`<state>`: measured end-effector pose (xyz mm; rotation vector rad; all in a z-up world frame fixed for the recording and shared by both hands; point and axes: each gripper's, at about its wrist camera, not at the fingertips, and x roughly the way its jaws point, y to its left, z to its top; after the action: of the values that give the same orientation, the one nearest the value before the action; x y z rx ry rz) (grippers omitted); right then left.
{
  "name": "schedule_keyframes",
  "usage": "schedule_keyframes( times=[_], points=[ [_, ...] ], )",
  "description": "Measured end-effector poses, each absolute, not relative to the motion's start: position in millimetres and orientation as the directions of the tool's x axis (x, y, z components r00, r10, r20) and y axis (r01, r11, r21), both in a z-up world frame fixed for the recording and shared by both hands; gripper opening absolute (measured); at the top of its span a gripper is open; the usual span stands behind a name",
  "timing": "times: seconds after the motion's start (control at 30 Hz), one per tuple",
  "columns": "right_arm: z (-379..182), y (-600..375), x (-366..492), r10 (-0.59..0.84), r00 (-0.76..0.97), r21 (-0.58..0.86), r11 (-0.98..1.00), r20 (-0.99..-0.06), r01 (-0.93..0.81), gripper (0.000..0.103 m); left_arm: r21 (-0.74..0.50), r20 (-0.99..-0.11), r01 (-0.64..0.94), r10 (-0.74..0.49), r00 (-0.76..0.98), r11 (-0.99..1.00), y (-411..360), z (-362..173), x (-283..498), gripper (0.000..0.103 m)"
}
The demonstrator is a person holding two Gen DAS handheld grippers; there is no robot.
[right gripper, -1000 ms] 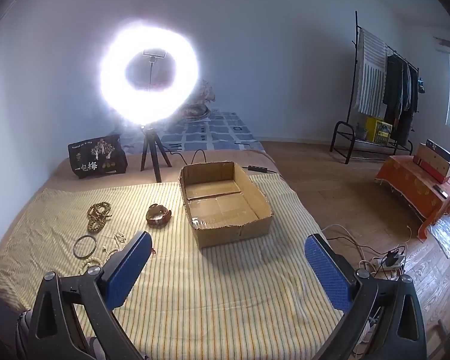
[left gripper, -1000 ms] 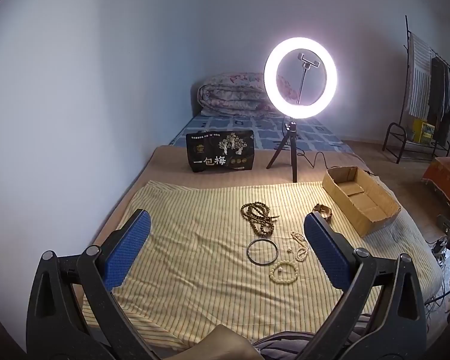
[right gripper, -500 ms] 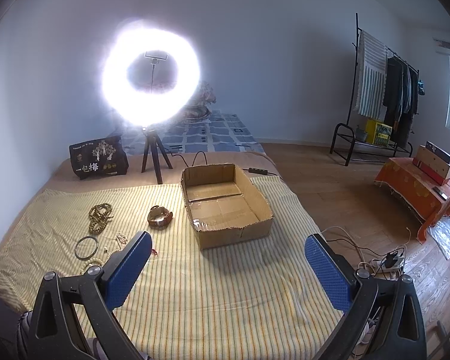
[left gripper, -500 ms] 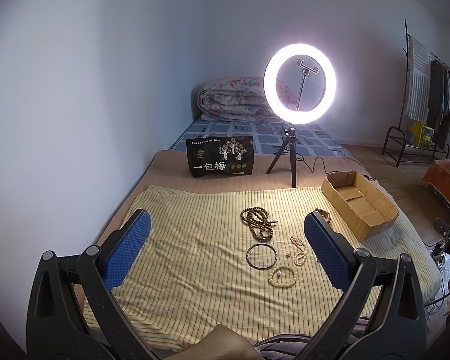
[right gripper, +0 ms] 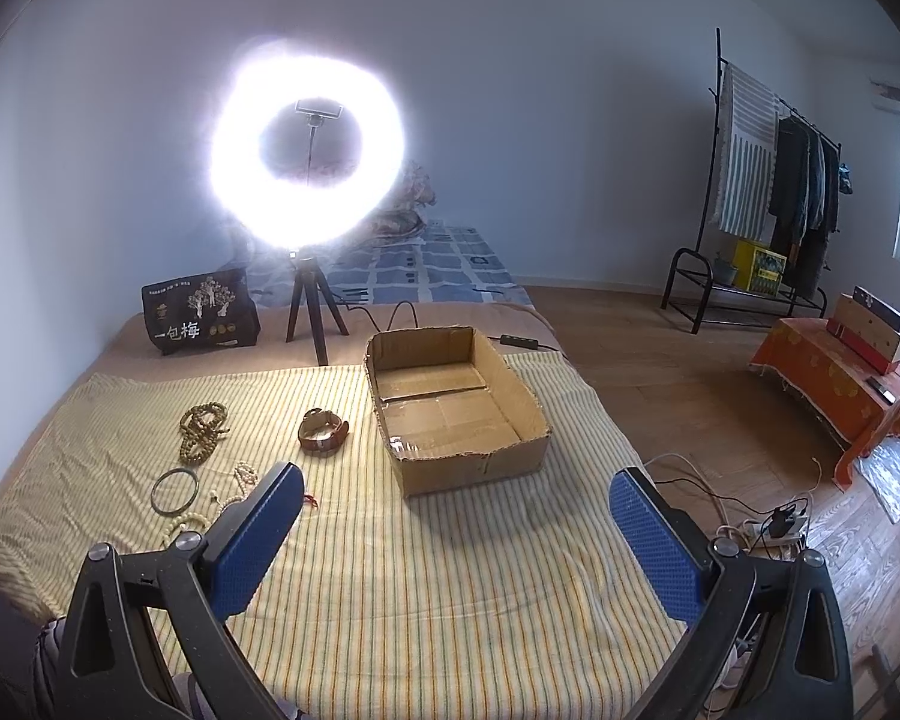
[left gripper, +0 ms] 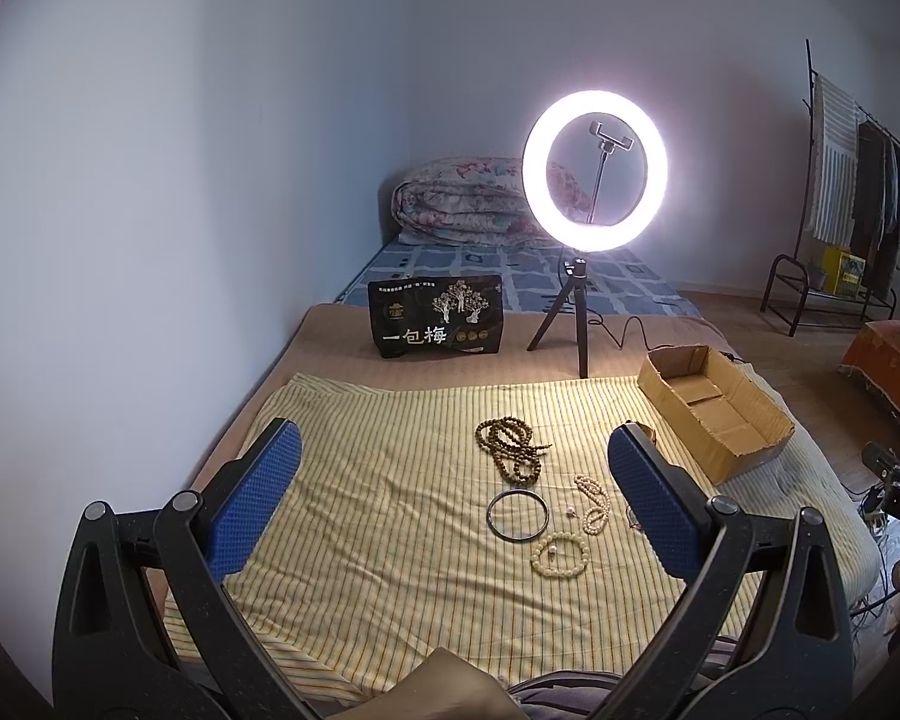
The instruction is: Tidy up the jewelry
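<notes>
1. Left view: both pads sit in the same spots, but the whole bed scene has slid lower and looks a bit farther off than a second ago. So the left tongs (left gripper: 450, 480) have tipped up or pulled back a little, not gone down.
2. Left view: the left tongs are wide open and hold nothing. The jewelry lies ahead, between the two pads and nearer the right one: brown beads (left gripper: 510, 450), then a dark ring (left gripper: 519, 515), then a pale bracelet (left gripper: 561, 553) closest. A white bead string (left gripper: 594, 504) lies just left of the right pad.
3. Left view: the box (left gripper: 714, 408) sits ahead and to the right, past the right pad. It looks empty.
4. Right view: the scene has slid down a little here too. The right tongs (right gripper: 450, 510) are wide open and hold nothing.
5. Right view: the box (right gripper: 456, 402) is straight ahead between the pads. A watch (right gripper: 324, 432) lies ahead, left of the box. The other jewelry is around and past the left pad.
6. I think no piece has been picked up yet, so the sorting has barely begun.
</notes>
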<state>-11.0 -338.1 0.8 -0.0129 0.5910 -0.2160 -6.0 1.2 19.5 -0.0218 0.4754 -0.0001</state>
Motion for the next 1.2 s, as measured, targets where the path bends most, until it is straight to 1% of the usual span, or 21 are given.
schedule_keyframes(
  times=[1.2],
  points=[
    [-0.9,-332.4,-9.5,-0.204,0.804,-0.081,0.978,-0.559,0.192,0.103,-0.028,-0.463,-0.003,-0.010,0.886,1.000,-1.4,13.0,-6.6,0.103]
  ],
)
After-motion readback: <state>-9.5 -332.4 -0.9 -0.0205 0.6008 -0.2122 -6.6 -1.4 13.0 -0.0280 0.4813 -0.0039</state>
